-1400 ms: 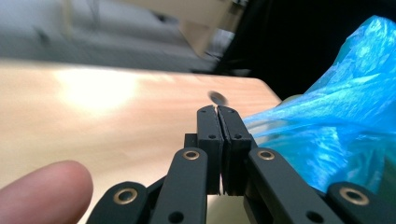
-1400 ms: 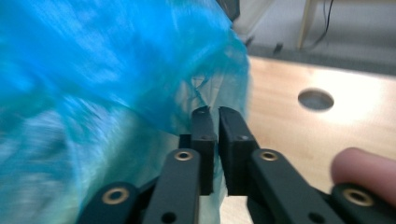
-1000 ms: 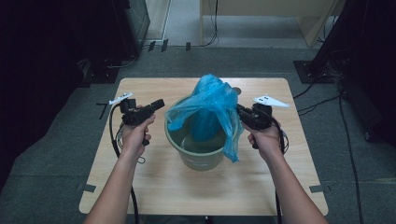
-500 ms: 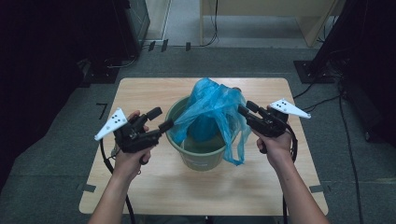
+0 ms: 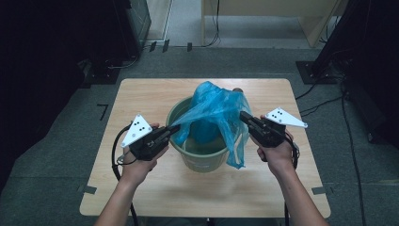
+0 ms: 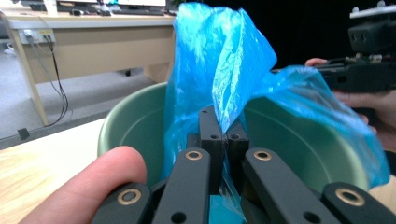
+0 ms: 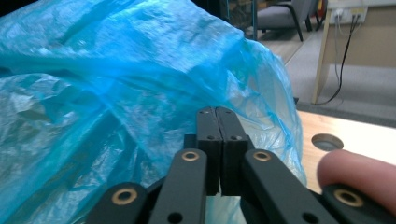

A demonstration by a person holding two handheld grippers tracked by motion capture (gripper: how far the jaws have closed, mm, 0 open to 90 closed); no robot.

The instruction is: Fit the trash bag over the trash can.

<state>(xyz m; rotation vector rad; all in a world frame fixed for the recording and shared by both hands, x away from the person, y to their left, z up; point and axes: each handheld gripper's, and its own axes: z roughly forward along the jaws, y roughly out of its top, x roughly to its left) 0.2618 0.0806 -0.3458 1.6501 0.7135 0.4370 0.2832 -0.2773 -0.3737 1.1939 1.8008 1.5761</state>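
Note:
A green bucket (image 5: pixel 203 162) stands in the middle of the wooden table (image 5: pixel 141 96). A blue plastic bag (image 5: pixel 211 106) rises out of it, and its film is stretched out to both sides. My left gripper (image 5: pixel 176 128) is at the bucket's left rim, shut on the bag's left edge. In the left gripper view the jaws (image 6: pixel 223 123) pinch the blue bag (image 6: pixel 219 56) above the bucket (image 6: pixel 135 121). My right gripper (image 5: pixel 243 116) is at the right rim, shut on the bag's right edge. Its jaws (image 7: pixel 217 112) are closed against the bag (image 7: pixel 116 70).
A round hole (image 7: pixel 327 141) is cut in the tabletop behind the bucket. Grey floor surrounds the table, with cables (image 5: pixel 324 101) at the right. A pale desk (image 6: pixel 93 42) stands beyond, and dark equipment is at the far left.
Both grippers have come toward the near side of the table and lower. The left one has drawn the bag's left edge out to the bucket's rim, spreading the film wider.

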